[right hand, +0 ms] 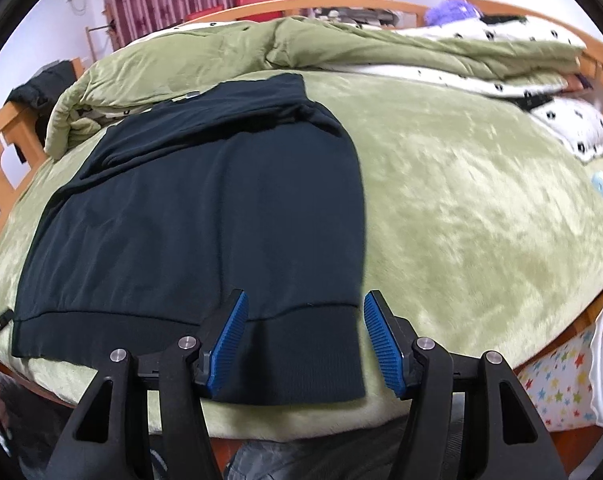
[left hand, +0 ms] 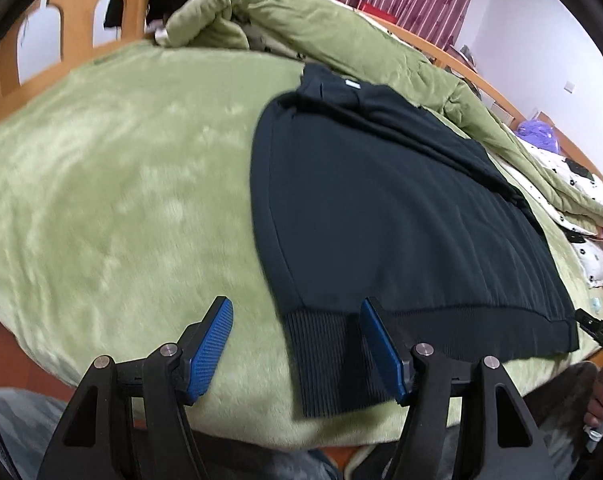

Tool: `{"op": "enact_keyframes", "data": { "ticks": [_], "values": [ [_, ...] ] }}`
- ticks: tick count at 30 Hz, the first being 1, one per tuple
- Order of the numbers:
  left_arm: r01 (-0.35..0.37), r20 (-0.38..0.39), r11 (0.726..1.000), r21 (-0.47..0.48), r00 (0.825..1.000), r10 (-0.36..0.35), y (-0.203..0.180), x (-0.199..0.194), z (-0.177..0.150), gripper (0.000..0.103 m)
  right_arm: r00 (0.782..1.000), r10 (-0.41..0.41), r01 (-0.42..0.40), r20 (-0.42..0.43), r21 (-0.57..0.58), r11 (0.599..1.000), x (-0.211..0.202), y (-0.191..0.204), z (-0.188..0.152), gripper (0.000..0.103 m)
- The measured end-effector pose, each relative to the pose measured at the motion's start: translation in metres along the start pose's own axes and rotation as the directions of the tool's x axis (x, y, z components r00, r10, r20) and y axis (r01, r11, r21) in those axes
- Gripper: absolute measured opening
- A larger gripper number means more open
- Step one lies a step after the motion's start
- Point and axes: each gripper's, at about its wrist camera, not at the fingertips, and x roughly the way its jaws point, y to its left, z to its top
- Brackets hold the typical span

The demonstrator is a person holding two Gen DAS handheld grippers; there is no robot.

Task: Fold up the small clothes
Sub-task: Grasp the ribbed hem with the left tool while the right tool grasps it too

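A dark navy sweater (left hand: 381, 208) lies flat on a green plush bed cover (left hand: 121, 184), its ribbed hem toward me and its sleeves folded in. My left gripper (left hand: 297, 312) is open, its blue pads astride the hem's left corner, just above it. The sweater also shows in the right wrist view (right hand: 205, 208). My right gripper (right hand: 305, 304) is open, its pads astride the hem's right corner. Neither holds cloth. The right gripper's tip (left hand: 597, 330) shows at the left wrist view's right edge.
A rolled green quilt (right hand: 261, 52) lies behind the sweater along the bed's far side. A white dotted pillow (right hand: 573, 128) sits at the right. The wooden bed frame (right hand: 5, 140) rings the mattress. A star-patterned bin (right hand: 573, 372) stands beside the bed.
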Motion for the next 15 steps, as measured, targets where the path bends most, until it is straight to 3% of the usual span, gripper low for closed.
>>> {"op": "enact_keyframes", "data": {
  "ticks": [7, 12, 15],
  "values": [
    [0.041, -0.010, 0.999, 0.037, 0.999, -0.040, -0.014, 0.008, -0.006, 0.062, 0.999, 0.017, -0.016, -0.048, 0.017, 1.000, 0.013, -0.013, -0.006, 0.059],
    [-0.026, -0.009, 0.995, 0.100, 1.000, 0.027, -0.031, 0.017, -0.006, 0.057, 0.994, 0.039, -0.035, -0.098, 0.038, 0.999, 0.031, -0.015, -0.005, 0.059],
    [-0.019, -0.011, 0.994, 0.109, 1.000, 0.020, -0.034, 0.017, -0.005, 0.049, 0.993, 0.016, -0.014, -0.121, 0.011, 1.000, 0.038, -0.008, -0.006, 0.058]
  ]
}}
